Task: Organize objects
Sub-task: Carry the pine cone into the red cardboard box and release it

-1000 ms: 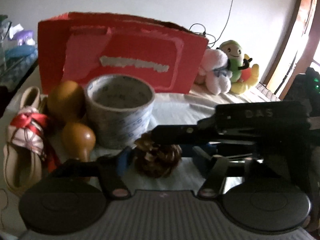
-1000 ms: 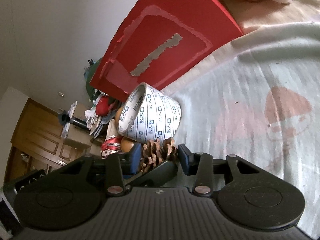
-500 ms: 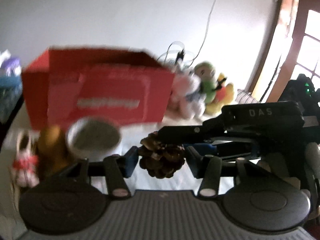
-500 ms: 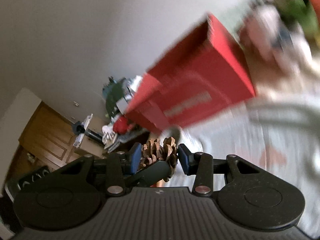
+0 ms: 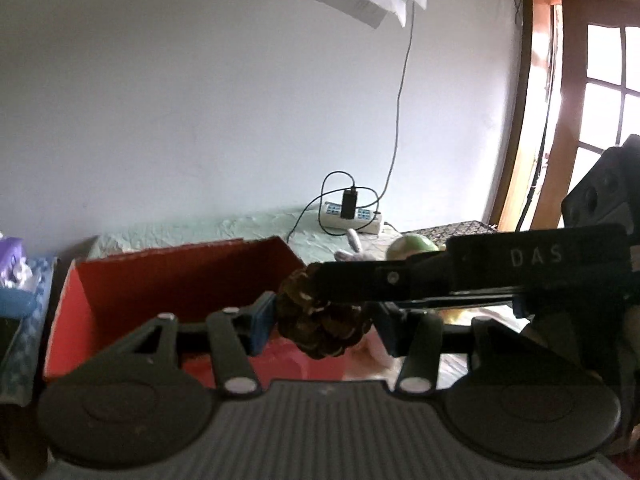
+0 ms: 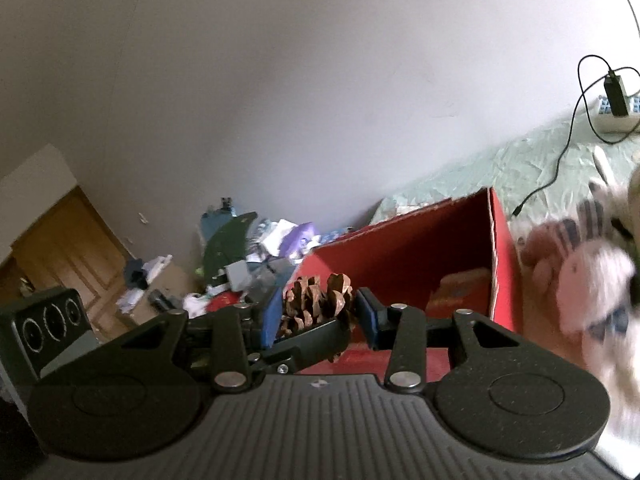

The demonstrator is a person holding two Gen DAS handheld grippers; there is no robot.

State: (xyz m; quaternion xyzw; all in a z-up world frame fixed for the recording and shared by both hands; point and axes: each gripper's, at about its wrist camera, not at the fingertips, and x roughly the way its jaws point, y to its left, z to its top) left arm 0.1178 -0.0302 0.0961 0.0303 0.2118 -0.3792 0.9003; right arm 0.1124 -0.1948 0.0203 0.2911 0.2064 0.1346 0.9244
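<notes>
Two grippers meet crosswise on one brown, scaly pine cone (image 6: 316,300), which hangs in the air just short of the near wall of the open red cardboard box (image 6: 420,252). The right gripper (image 6: 318,316) has its blue pads pressed narrow against the cone's sides and looks to carry it. The left gripper (image 5: 324,328) flanks the cone closely too, but I cannot tell whether its pads bear on it or merely stand beside.

To do this well, I'd say one hand should give way before the drop. Let the left back off sideways without dragging the scales. Then carry the cone forward over the rim, clear of the cardboard wall, and lower it into the box before opening. Something orange-red already lies inside, so aim beside it. The white and pink plush toy (image 6: 592,280) sits just right of the box; keep the swing away from it.
</notes>
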